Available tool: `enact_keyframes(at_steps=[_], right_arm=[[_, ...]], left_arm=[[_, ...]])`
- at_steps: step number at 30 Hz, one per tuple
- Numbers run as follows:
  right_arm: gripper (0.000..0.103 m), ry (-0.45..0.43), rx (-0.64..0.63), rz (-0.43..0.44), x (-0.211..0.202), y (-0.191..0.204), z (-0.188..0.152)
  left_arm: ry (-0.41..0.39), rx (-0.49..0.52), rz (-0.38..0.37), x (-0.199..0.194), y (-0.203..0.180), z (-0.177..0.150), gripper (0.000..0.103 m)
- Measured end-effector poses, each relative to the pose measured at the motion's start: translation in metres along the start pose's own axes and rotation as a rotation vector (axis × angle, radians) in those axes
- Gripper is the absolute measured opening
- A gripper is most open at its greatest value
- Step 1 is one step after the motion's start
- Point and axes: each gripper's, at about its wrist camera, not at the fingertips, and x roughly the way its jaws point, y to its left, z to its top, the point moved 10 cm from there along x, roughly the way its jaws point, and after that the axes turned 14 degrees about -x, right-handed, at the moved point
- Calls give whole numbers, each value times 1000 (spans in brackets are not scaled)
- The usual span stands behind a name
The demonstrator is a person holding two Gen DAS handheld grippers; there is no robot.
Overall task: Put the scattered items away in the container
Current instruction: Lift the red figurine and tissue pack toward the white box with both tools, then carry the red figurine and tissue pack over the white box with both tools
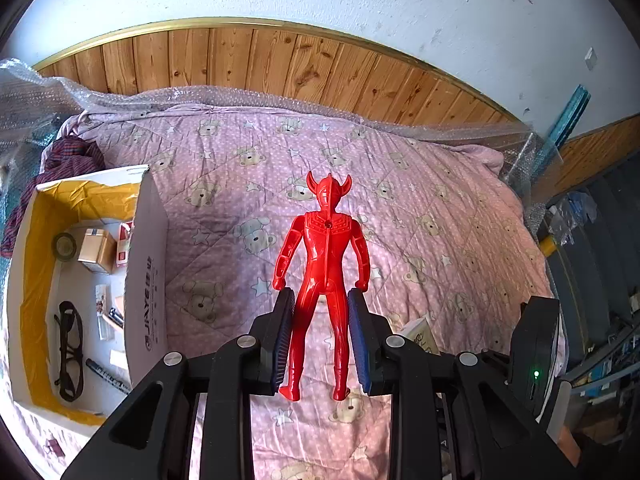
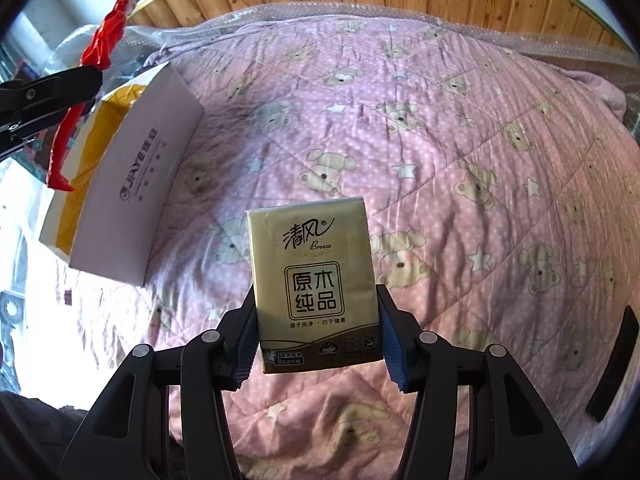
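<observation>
My left gripper (image 1: 321, 300) is shut on a red horned toy figure (image 1: 322, 256), clamped at the legs and held upright above the quilt. The white cardboard box (image 1: 146, 264) with a yellow lining lies to its left and holds glasses, a marker, tape and small boxes. In the right wrist view my right gripper (image 2: 316, 300) is shut on a beige tissue pack (image 2: 314, 280) with dark print. The same box (image 2: 132, 184) sits to the upper left there, and the red figure (image 2: 96, 48) hangs above it in the left gripper.
A pink quilt (image 1: 420, 208) with bears and stars covers the bed. Bubble wrap (image 1: 224, 94) lines its far edge below a wooden wall panel (image 1: 256, 56). A dark plaid cloth (image 1: 68, 160) lies behind the box. Shelves with clutter (image 1: 592, 280) stand to the right.
</observation>
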Motion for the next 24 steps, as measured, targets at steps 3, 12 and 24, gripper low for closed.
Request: enact_keyframes(at_steps=[3, 12, 24], right_arm=[[55, -6, -18, -1, -5, 11, -2], [55, -15, -107, 14, -14, 56, 4], [55, -38, -259, 71, -18, 133, 36]], left_arm=[[-7, -3, -6, -7, 3, -5, 28], [-35, -38, -2, -31, 26, -15, 28], [-84, -159, 38, -64, 94, -21, 28]])
